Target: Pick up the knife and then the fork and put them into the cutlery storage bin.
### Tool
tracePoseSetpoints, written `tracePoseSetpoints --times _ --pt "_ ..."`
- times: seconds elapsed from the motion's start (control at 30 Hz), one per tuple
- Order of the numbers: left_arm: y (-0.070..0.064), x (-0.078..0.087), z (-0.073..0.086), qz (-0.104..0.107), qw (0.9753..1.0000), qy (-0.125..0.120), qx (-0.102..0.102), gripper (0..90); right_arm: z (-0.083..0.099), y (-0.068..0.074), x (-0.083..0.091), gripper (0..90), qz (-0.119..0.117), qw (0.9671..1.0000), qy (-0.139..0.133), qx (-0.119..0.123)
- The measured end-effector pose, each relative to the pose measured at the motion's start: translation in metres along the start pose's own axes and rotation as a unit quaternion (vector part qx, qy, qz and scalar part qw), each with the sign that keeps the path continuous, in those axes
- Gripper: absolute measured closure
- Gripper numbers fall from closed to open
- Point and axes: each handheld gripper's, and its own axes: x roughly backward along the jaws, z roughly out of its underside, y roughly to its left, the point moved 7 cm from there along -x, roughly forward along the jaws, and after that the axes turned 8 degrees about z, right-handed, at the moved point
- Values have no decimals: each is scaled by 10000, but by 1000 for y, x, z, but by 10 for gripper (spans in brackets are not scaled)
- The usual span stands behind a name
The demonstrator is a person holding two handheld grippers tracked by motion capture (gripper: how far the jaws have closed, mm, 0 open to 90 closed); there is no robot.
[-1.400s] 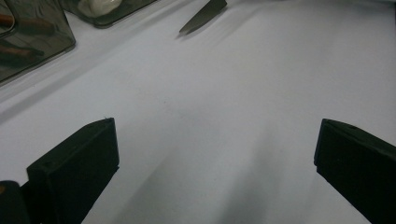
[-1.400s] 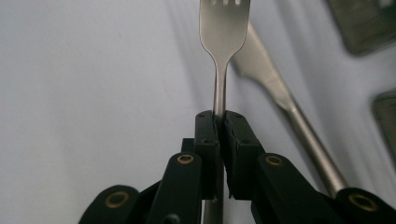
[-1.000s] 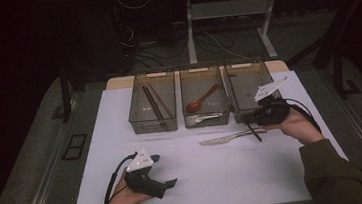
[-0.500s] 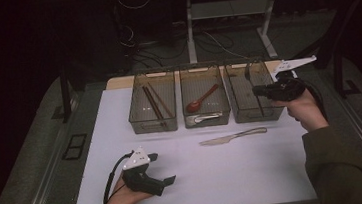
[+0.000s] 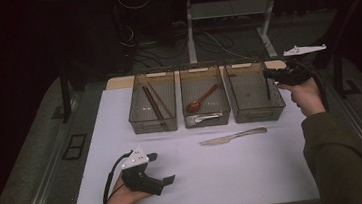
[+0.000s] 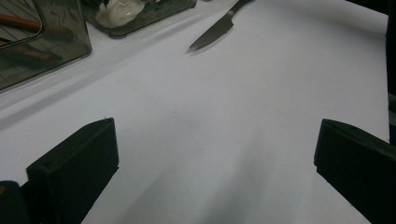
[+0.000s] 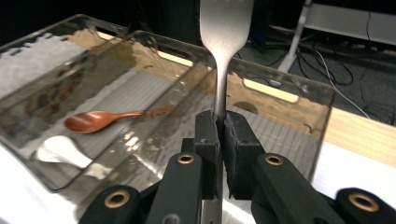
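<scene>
Your right gripper (image 7: 218, 128) pinches a fork (image 7: 223, 56) by its handle, tines up, long axis upright. It hangs above the right-hand tray (image 5: 276, 107), which lies just below and forward. The middle tray's spoons (image 7: 100, 120) stay clear. Your left gripper (image 5: 162, 182) rests spread on the table (image 5: 256, 175), the knife (image 5: 232, 136) lying between.

Open sheet lies before the left gripper (image 5: 162, 181); knife (image 5: 233, 136) and 3 bins (image 5: 207, 121) block farther ahead.
</scene>
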Motion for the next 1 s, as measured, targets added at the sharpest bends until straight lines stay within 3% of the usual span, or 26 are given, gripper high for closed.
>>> tracePoseSetpoints --times 0.17,0.4,0.53,0.7,1.0 --pt "0 0 1 6 10000 23 12 0 13 -7 -13 839 65 9994 339 -41" --pt "-1 0 1 27 10000 41 -2 0 28 -10 -20 839 91 9970 768 82" --pt "-1 -1 1 45 10000 30 19 0 37 -9 -24 839 93 9939 1074 247" --pt "-2 -2 2 66 10000 75 -4 0 51 -8 -32 839 135 9871 1534 428" --pt "-3 -3 4 103 9998 164 -39 0 59 -2 -41 826 78 9818 1815 557"
